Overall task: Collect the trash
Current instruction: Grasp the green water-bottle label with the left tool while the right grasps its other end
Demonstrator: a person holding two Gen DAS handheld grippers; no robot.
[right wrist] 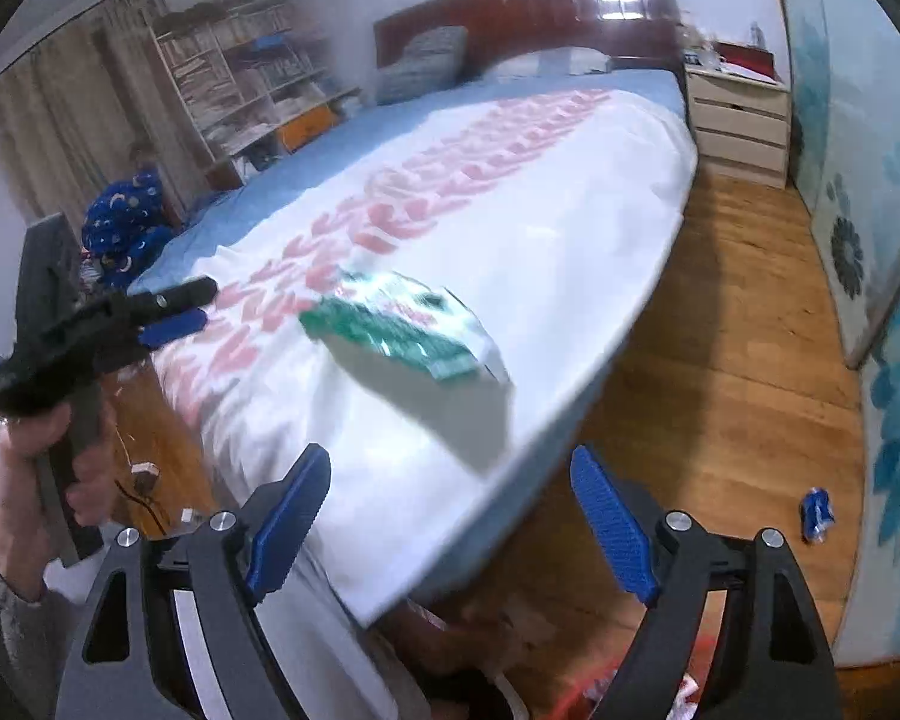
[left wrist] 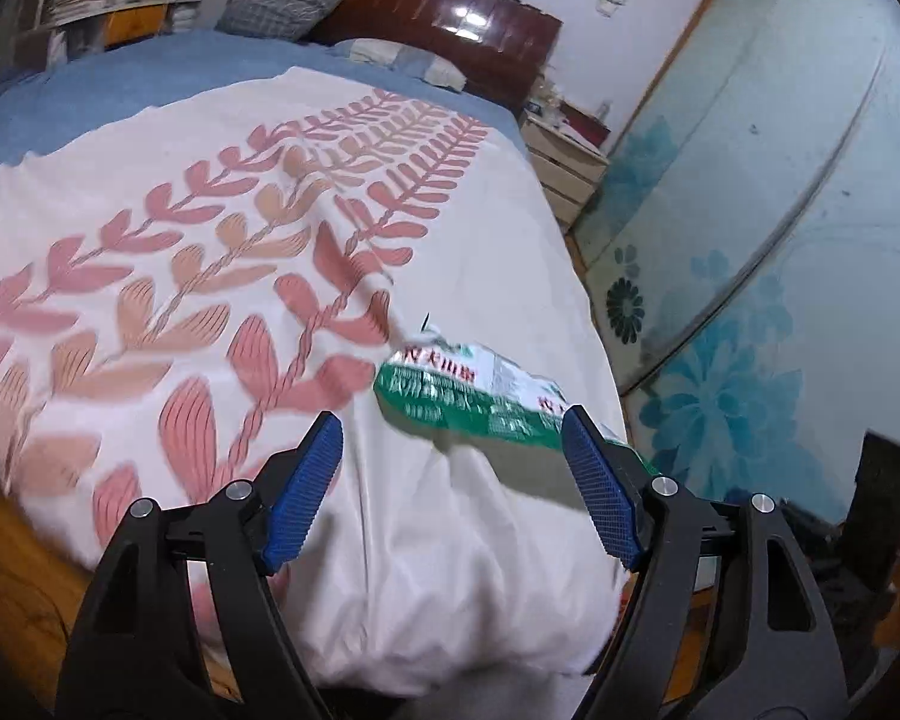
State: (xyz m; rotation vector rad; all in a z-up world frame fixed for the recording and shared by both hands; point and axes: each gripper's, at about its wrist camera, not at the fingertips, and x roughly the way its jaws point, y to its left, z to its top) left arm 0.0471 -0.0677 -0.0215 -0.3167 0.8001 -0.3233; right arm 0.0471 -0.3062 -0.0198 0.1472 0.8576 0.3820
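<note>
A flattened green and white wrapper (left wrist: 480, 393) lies on the white bedspread (left wrist: 426, 540) near the bed's foot corner. My left gripper (left wrist: 450, 438) hovers just short of it, jaws open and nothing between them; its right fingertip overlaps the wrapper's near end in the picture. From the right wrist view the same wrapper (right wrist: 402, 324) lies further off, and the left gripper (right wrist: 180, 312) shows at the left in a person's hand (right wrist: 60, 450). My right gripper (right wrist: 450, 474) is open and empty above the bed's edge. A crushed blue can (right wrist: 817, 515) lies on the wooden floor (right wrist: 720, 360).
The bed has a dark wooden headboard (left wrist: 426, 6) and pillows. A pale nightstand (right wrist: 741, 120) stands at its far side, a floral sliding wardrobe door (left wrist: 750, 240) runs along the right. Bookshelves (right wrist: 240, 78) and blue clothing (right wrist: 129, 219) are at the left. Red and white items (right wrist: 600, 690) lie below my right gripper.
</note>
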